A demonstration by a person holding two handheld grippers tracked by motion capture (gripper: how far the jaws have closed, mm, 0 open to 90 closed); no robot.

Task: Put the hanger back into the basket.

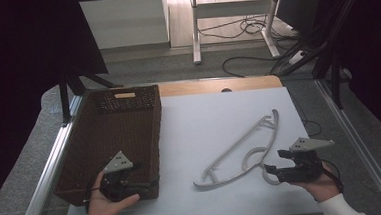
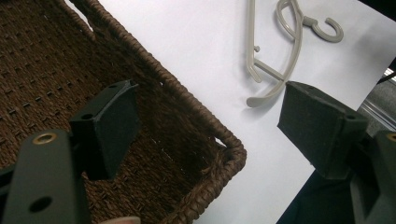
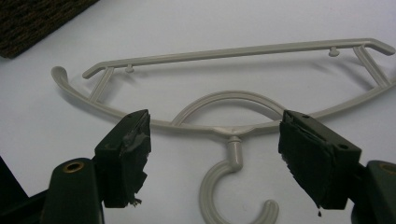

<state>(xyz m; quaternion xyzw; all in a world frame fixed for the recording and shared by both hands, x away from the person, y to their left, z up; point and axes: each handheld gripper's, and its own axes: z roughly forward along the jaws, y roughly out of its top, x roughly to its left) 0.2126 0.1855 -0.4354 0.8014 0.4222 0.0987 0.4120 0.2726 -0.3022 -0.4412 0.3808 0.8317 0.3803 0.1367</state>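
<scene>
Hanger (image 3: 233, 126) neck lies between wide jaws of right gripper (image 3: 215, 154), hook nearest, likely lined up for grasp. Left gripper (image 2: 205, 130), jaws wide and empty, straddles basket (image 2: 196, 107) rim corner, probably to steady it.

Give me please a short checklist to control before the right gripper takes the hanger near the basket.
1. Right gripper open: ok, jaws stand wide apart with nothing between the pads.
2. Hanger free to lift: ok, it lies flat on the white table, nothing on it.
3. Jaws lined up with the hanger: ok, its hook sits between them in the right gripper view.
4. Basket ready: ok, no things seen inside.
5. Left gripper out of the way: ok, open at the basket's near corner, apart from the hanger.
6. Right pads in good state: not ok, the foam looks torn.
</scene>
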